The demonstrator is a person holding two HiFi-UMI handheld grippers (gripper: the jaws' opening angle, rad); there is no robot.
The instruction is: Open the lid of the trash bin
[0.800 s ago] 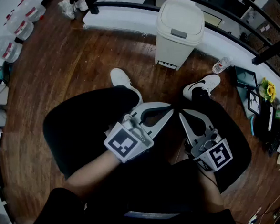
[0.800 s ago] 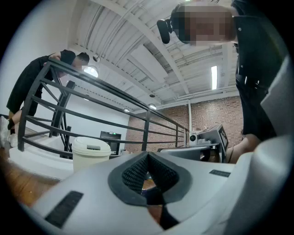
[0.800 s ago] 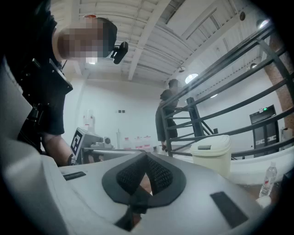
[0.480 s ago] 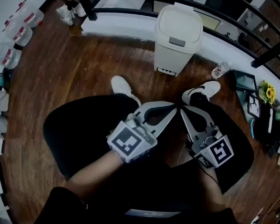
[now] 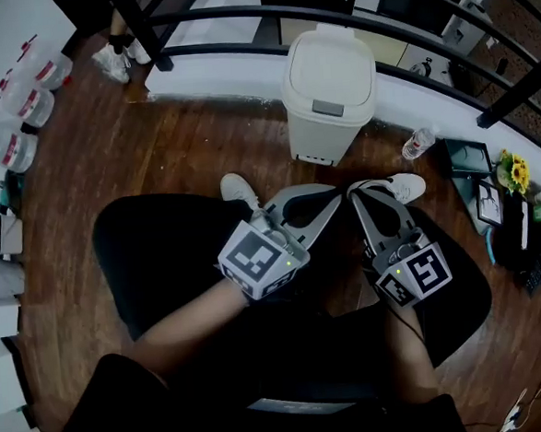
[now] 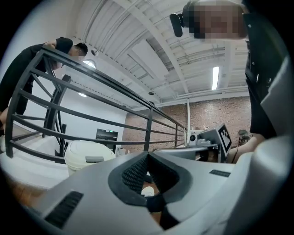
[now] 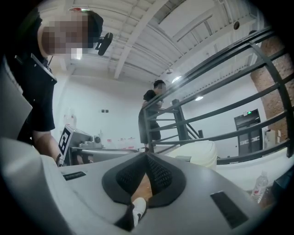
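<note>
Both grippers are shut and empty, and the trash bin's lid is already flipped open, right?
Not quite. The lid of the trash bin is down and closed, not open; the head view shows it. The rest holds: the left gripper and the right gripper are both shut and empty.

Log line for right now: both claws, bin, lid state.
left claw: shut, empty | right claw: shut, empty | bin: upright, clear of both claws | lid: closed | stage: pre-contact
</note>
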